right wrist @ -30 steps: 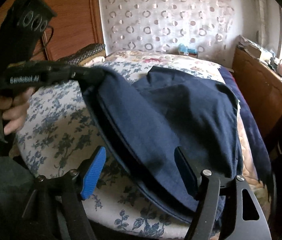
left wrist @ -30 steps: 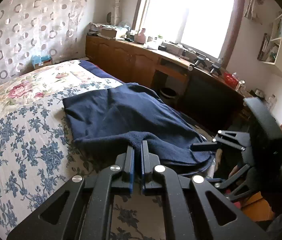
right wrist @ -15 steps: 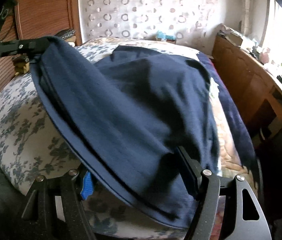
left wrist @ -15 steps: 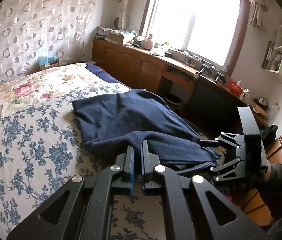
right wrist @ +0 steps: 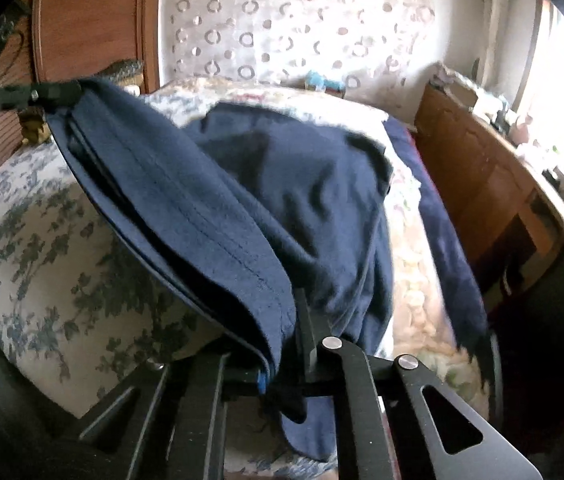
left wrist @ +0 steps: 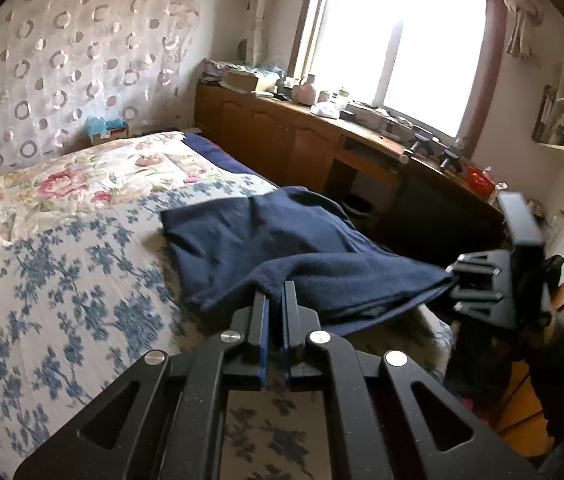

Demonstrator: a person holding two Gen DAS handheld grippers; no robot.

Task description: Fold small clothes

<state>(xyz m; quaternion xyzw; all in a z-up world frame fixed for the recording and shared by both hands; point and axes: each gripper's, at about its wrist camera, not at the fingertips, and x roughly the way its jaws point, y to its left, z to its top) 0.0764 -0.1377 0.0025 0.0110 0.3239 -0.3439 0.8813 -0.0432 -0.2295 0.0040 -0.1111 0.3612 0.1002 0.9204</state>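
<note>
A navy blue garment (left wrist: 265,236) lies on the floral bed, its near hem lifted between both grippers. My left gripper (left wrist: 275,292) is shut on one corner of the hem. My right gripper (right wrist: 286,320) is shut on the other corner; the cloth (right wrist: 241,184) drapes over its fingers and hides the tips. In the left wrist view the right gripper (left wrist: 478,284) holds the stretched hem at the right. In the right wrist view the left gripper (right wrist: 47,94) pinches the far corner at the upper left.
The floral bedspread (left wrist: 61,272) covers the bed. A wooden cabinet and desk (left wrist: 322,148) run along the window wall to the right of the bed. A wooden headboard (right wrist: 89,24) and a patterned curtain (right wrist: 282,20) stand behind the bed.
My right gripper has closed on the hem corner that lay between its open jaws. The hem is now lifted and stretched between both grippers.
</note>
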